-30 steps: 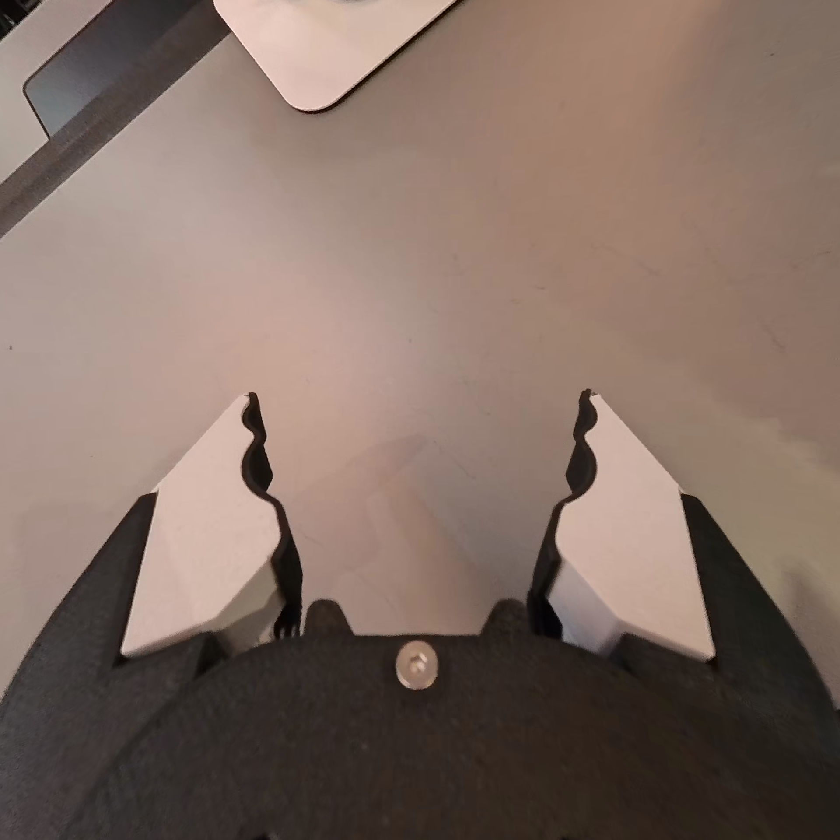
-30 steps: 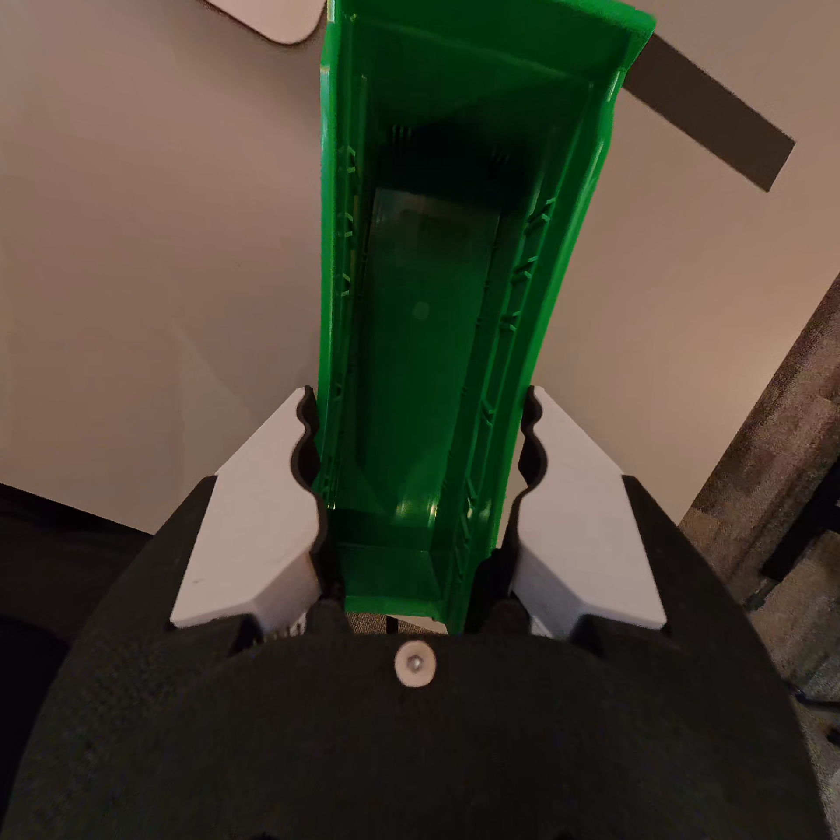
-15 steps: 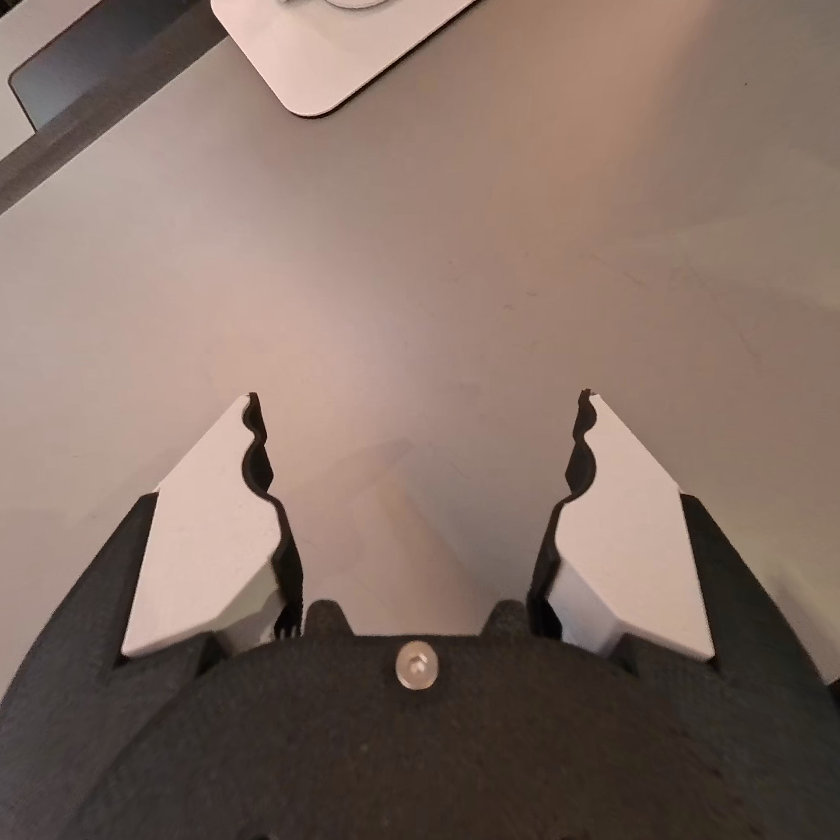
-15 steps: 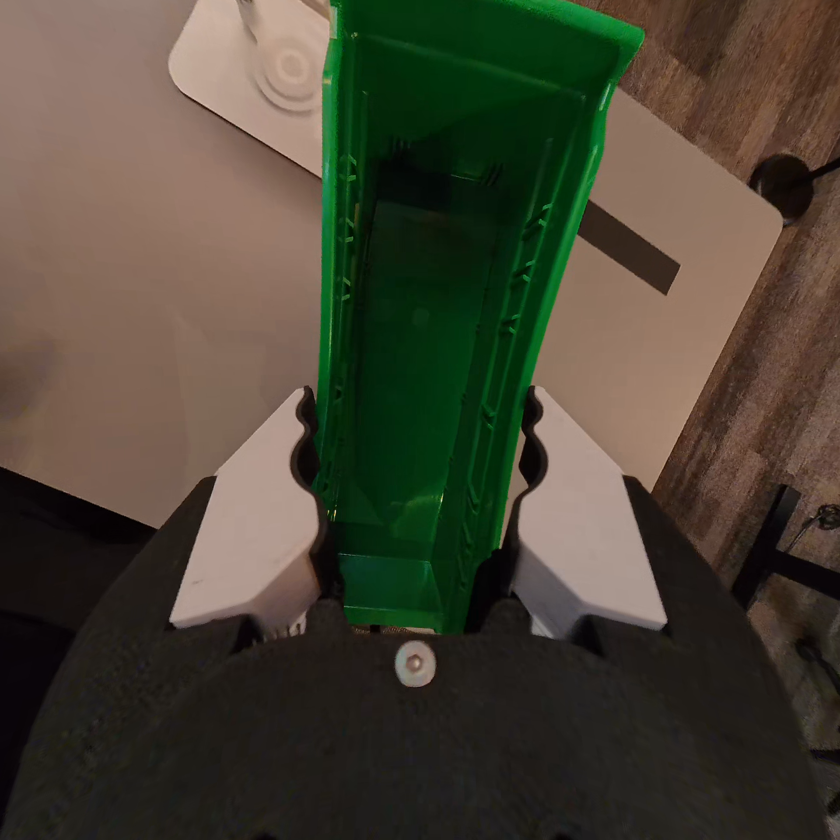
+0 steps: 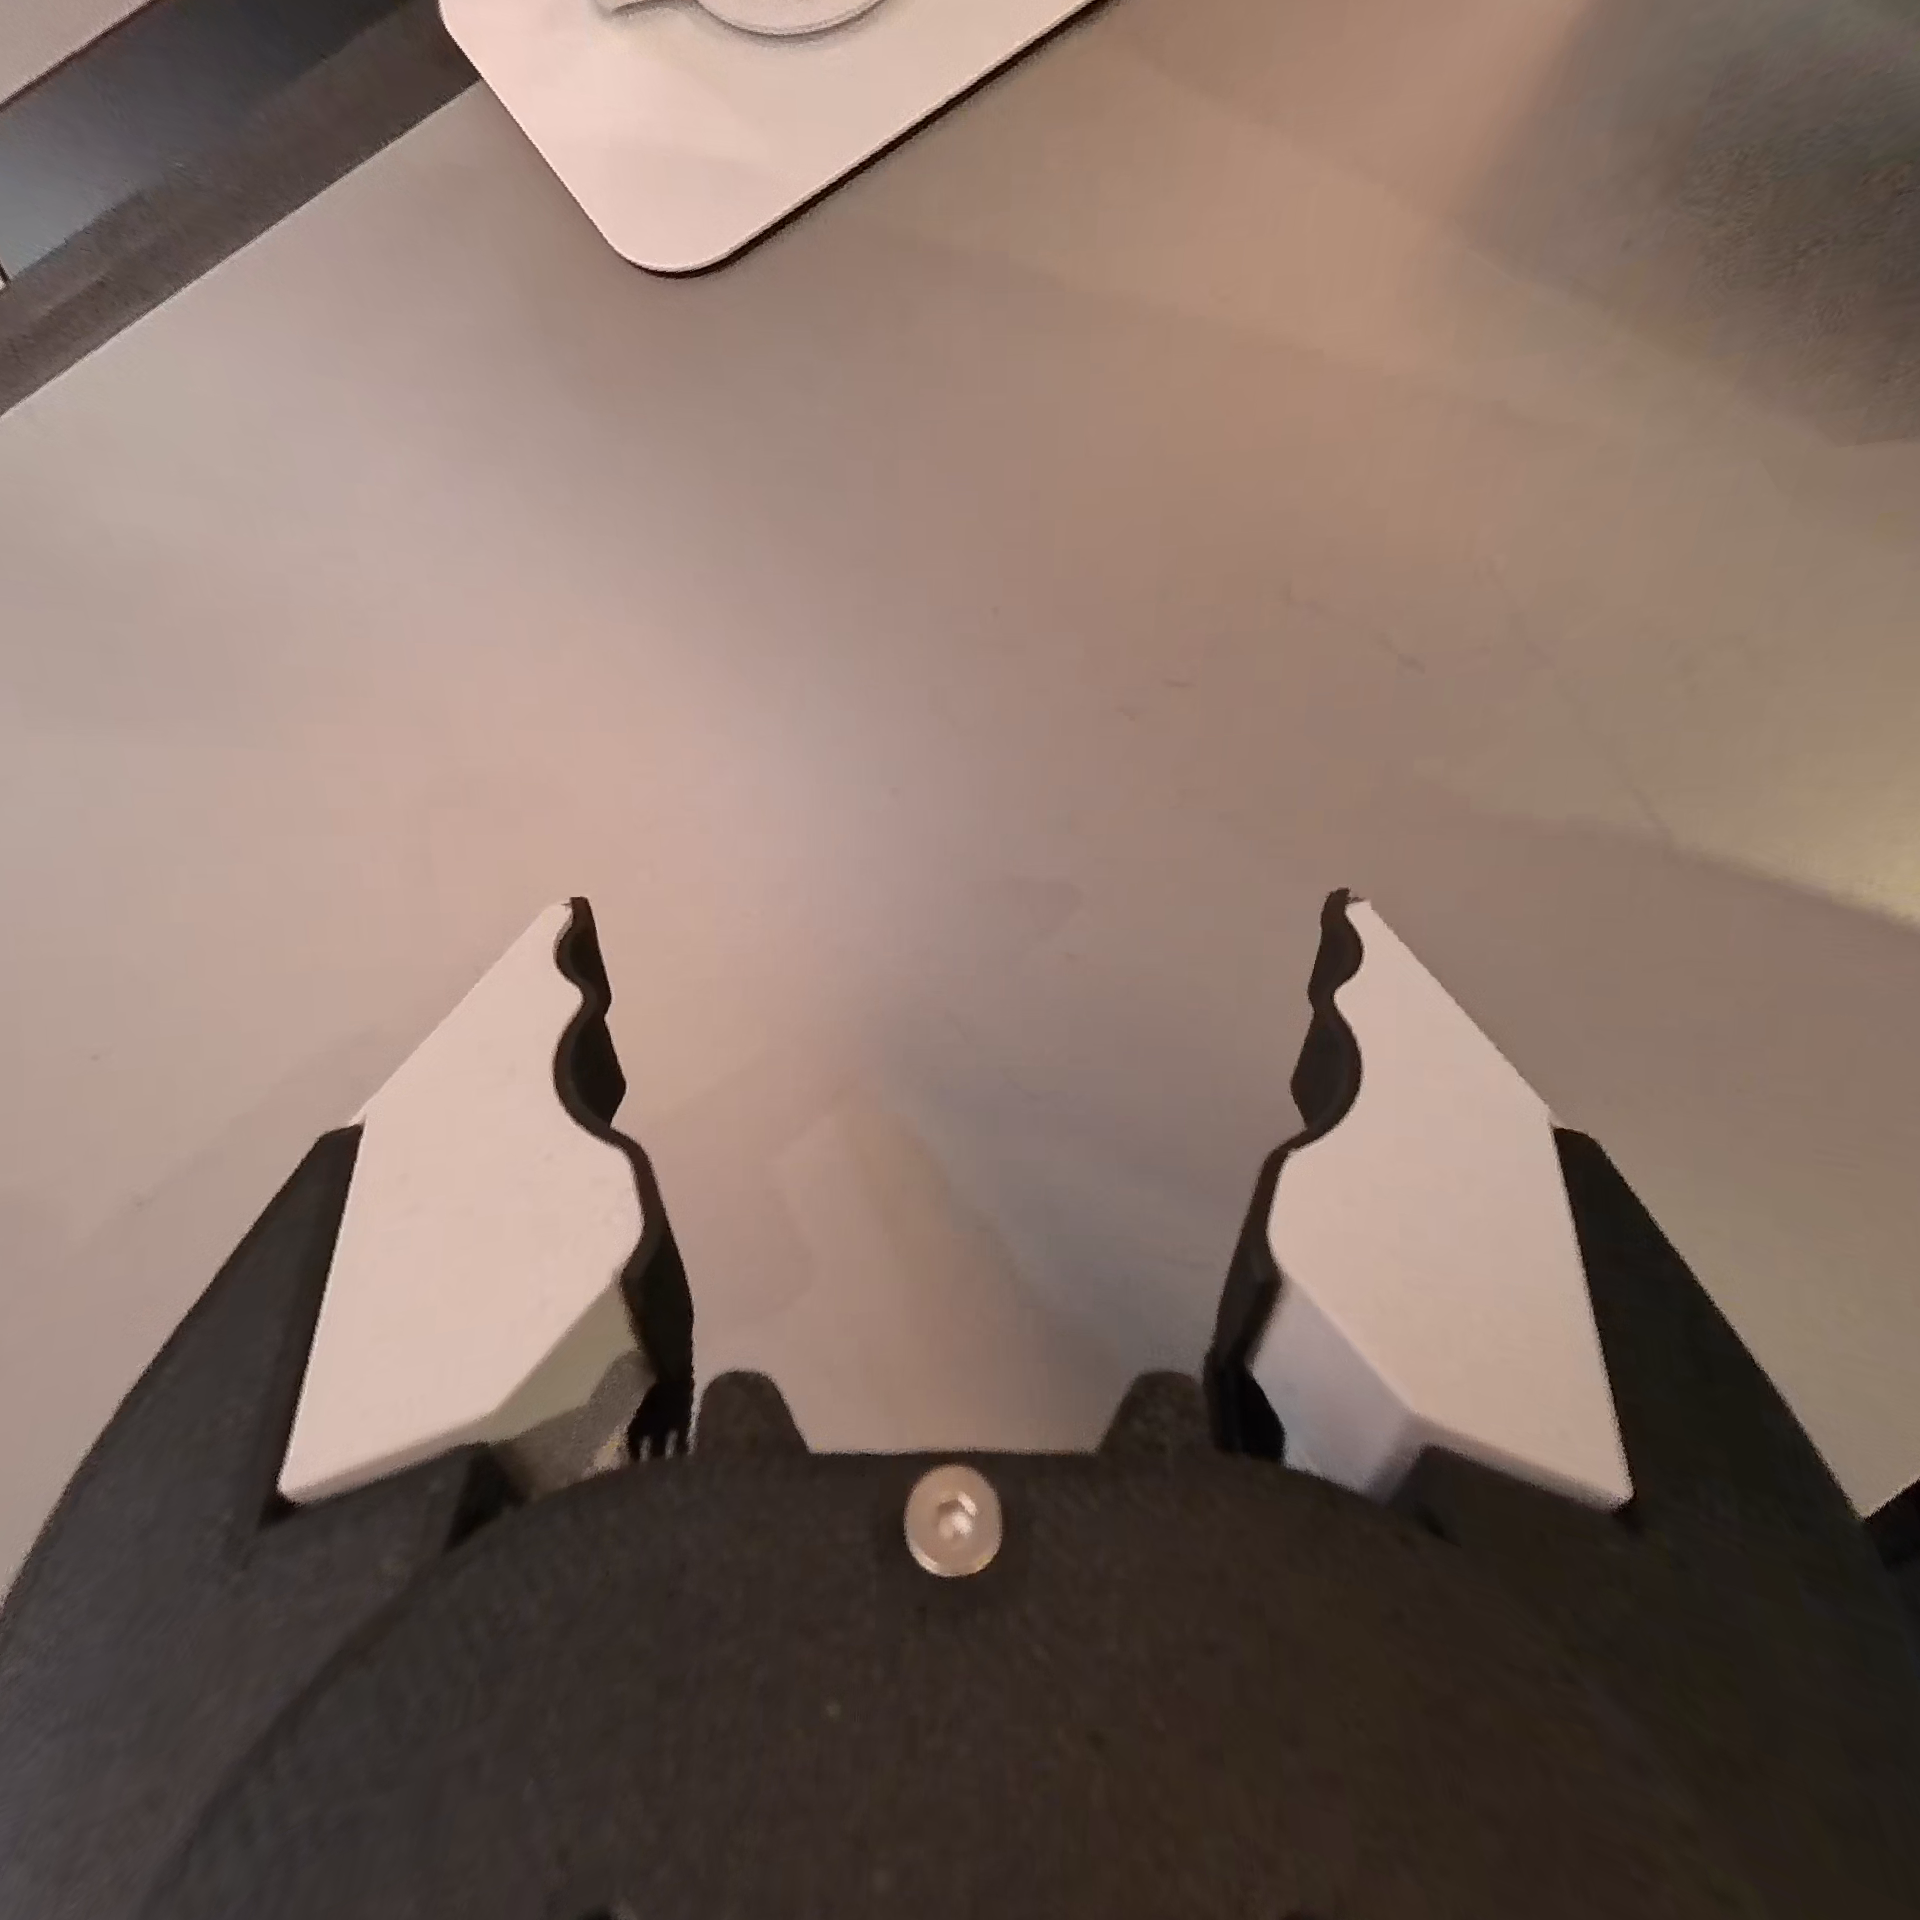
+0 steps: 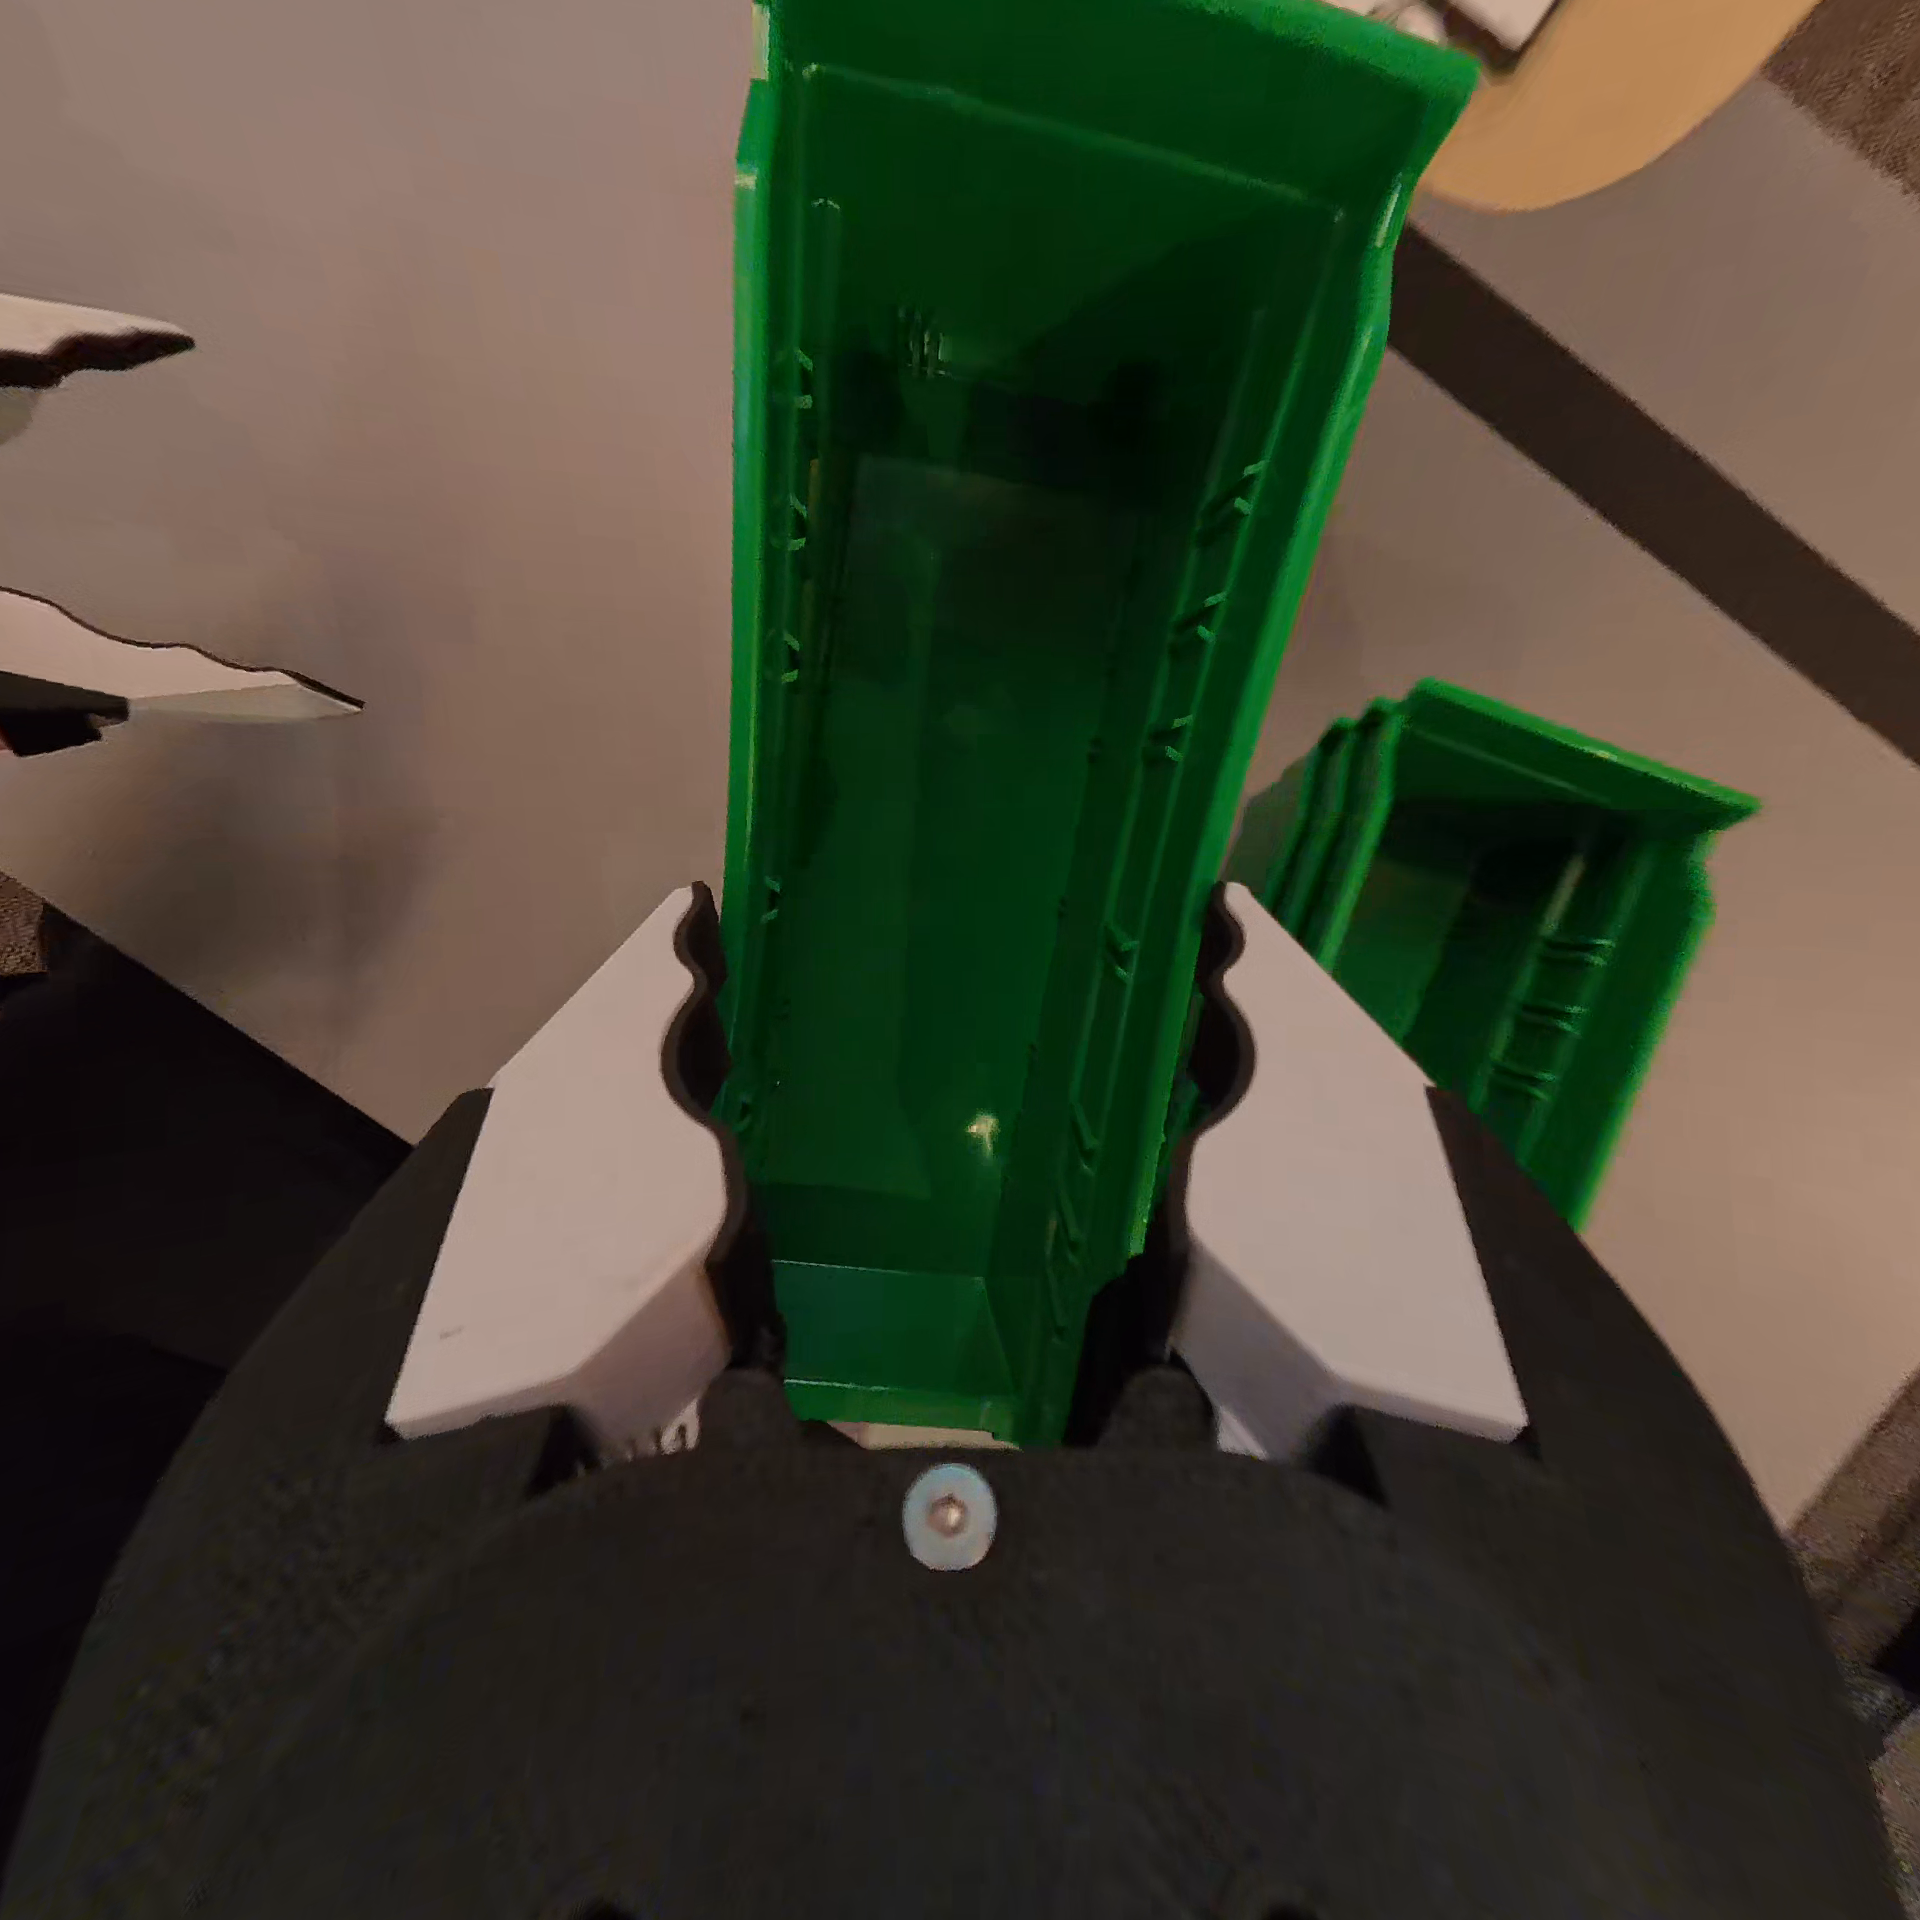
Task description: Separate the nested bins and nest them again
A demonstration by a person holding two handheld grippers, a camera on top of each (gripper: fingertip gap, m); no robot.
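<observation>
My right gripper (image 6: 961, 904) is shut on a long green bin (image 6: 1039, 623) and holds it by its two long side walls above the grey table, open side towards the camera. More green bins (image 6: 1507, 956), nested together, sit on the table to the right of the held bin. My left gripper (image 5: 961, 904) is open and empty over bare table; no bin shows in its view. Its white fingertips (image 6: 166, 686) also show at the left edge of the right wrist view.
A white rounded pad (image 5: 748, 114) lies on the grey table (image 5: 935, 623) at the far edge, with a dark strip (image 5: 156, 239) to its left. In the right wrist view a dark stripe (image 6: 1662, 436) crosses the table, a tan round surface (image 6: 1579, 104) stands beyond, and carpet (image 6: 1849, 1507) lies past the table's right edge.
My right gripper has swung with the green bin, bringing the nested bins and the left gripper's fingertips into its view. My left gripper has shifted slightly and stays open.
</observation>
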